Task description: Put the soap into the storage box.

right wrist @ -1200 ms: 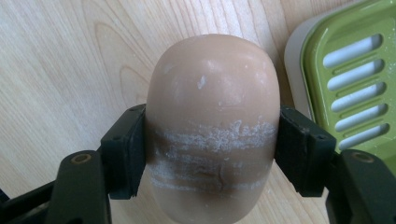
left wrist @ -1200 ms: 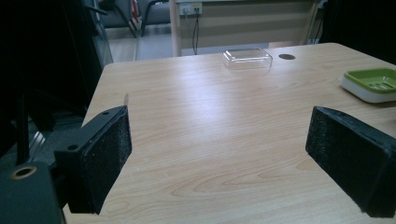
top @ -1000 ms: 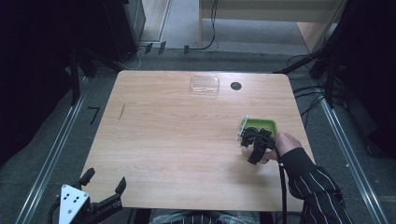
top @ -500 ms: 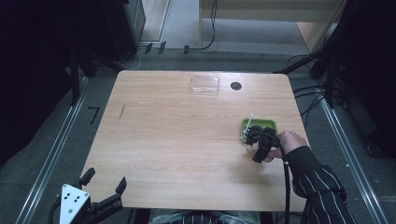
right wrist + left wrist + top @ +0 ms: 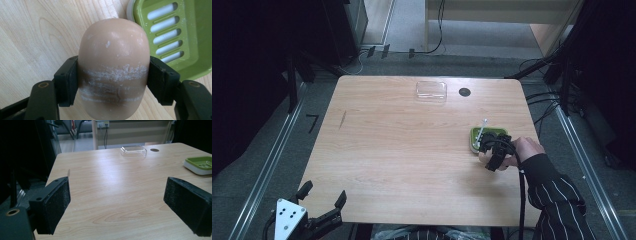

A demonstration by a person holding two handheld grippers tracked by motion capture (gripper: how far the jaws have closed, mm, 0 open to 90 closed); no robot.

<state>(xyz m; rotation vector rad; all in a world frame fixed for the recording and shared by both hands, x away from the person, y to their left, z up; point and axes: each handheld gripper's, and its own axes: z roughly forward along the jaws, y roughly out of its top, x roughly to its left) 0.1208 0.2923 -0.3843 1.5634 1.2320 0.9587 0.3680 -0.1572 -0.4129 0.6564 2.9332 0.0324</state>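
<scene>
A beige oval bar of soap [image 5: 113,67], scuffed white across its middle, sits clamped between the black pads of my right gripper [image 5: 113,80]. Just beyond it lies a green slotted soap dish [image 5: 175,32]. From above, the right gripper [image 5: 493,149] hovers at the near edge of the green dish [image 5: 484,134], toward the table's right side. My left gripper [image 5: 319,210] rests at the table's front-left corner, open with nothing between its foam pads [image 5: 58,202]. The dish [image 5: 200,164] shows far right in that view.
A clear plastic lid [image 5: 431,90] lies at the back middle of the wooden table [image 5: 402,150], beside a dark round grommet hole [image 5: 464,92]. A person's striped sleeve [image 5: 557,195] comes in from the lower right. Cables run along the floor behind.
The right hand with the soap has shifted slightly, staying at the dish's near edge. The left gripper has not moved.
</scene>
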